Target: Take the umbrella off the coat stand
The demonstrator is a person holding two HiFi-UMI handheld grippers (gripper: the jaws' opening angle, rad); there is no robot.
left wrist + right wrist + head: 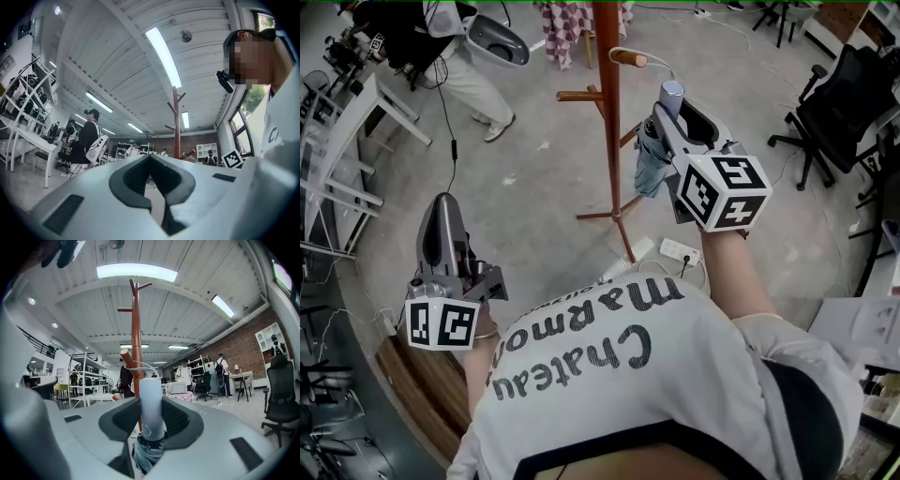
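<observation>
Printed shirt [609, 375] nearest us. Right gripper [673, 117]: we log it clamped on umbrella [654, 159] handle, cord [661, 58] looped over coat stand [610, 112] peg [628, 58], far right. Left gripper [442, 211]: clenched, empty, near left.

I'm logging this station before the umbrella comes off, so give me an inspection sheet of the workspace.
Surface: grey floor, scuffed.
Job's things: umbrella beside the coat stand, its cord looped over a peg.
Clutter: power strip by the stand's foot.
Grippers: right gripper shut on the umbrella's handle; left gripper shut, empty.
Cables: white lead beside the power strip.
Surroundings: office chair, a person, white tables.
</observation>
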